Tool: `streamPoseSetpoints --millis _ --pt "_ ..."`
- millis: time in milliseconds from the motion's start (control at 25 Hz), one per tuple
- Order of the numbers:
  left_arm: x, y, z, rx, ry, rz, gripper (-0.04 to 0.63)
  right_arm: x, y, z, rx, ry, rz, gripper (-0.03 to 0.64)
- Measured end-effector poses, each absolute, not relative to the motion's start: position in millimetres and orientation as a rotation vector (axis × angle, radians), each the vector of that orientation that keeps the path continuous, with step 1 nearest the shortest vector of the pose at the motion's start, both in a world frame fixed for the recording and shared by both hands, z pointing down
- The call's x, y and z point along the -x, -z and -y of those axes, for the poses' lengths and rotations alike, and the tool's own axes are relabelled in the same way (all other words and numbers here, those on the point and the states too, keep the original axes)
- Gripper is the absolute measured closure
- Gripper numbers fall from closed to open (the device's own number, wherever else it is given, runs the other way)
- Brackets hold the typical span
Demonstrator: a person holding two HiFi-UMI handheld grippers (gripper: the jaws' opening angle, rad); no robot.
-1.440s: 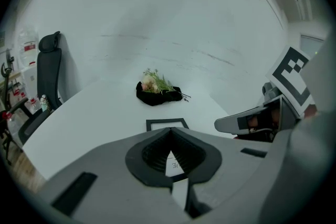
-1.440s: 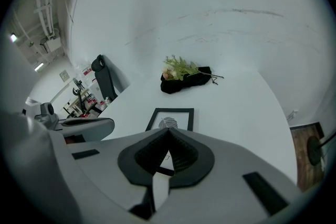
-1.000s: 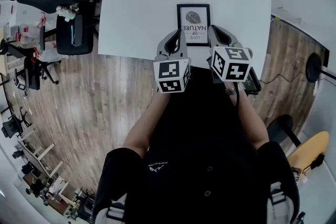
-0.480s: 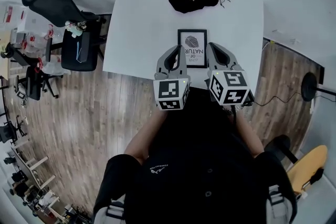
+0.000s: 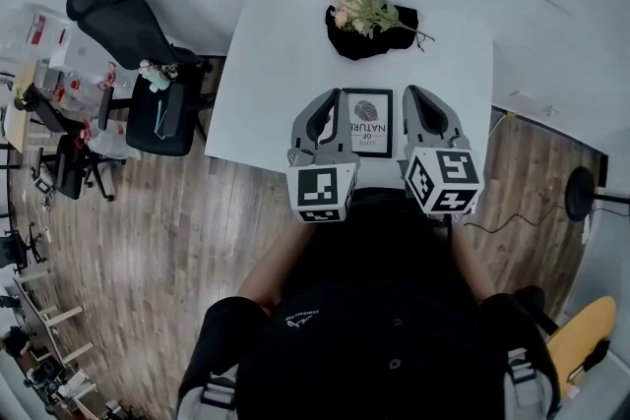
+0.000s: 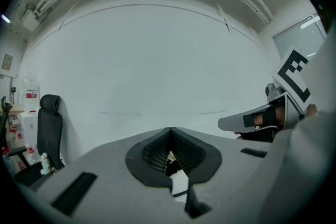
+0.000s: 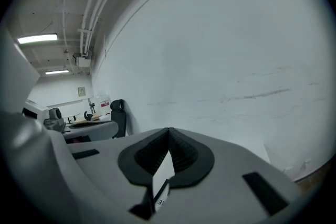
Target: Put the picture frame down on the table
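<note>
White table [image 5: 266, 64] lay below while our left claw [image 5: 332, 113] and right claw [image 5: 415, 111] each clamped a side edge of the picture frame [image 5: 367, 121], held over the near half, flowers [image 5: 366, 12] beyond. We judged that one claw releasing early could swing the frame and crack a corner.

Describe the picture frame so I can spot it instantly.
Over the white table, nearer than the flowers, the picture frame is gripped between the left claw and right claw. It alone is a flat black-bordered rectangle with a fingerprint print.
</note>
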State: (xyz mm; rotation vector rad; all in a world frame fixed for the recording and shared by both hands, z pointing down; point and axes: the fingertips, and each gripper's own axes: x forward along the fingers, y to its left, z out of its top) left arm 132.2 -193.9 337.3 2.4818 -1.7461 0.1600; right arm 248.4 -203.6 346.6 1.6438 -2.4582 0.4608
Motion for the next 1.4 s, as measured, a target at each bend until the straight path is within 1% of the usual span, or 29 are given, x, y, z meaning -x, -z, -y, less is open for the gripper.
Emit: streamPoseSetpoints --millis 200,480,1400 --pt "-114 -299 196 -2.504 -0.049 1.85 0.588 -245 -304 209 -1.652 -0.289 2.522 0.617" --pt "-102 -257 187 -2.537 0.084 1.903 0.588 -242 -265 205 -1.672 -0.23 2.612 0.617" --pt "-109 -258 175 -2.536 0.095 1.896 0.588 -247 -271 197 -1.667 -0.249 2.614 0.618"
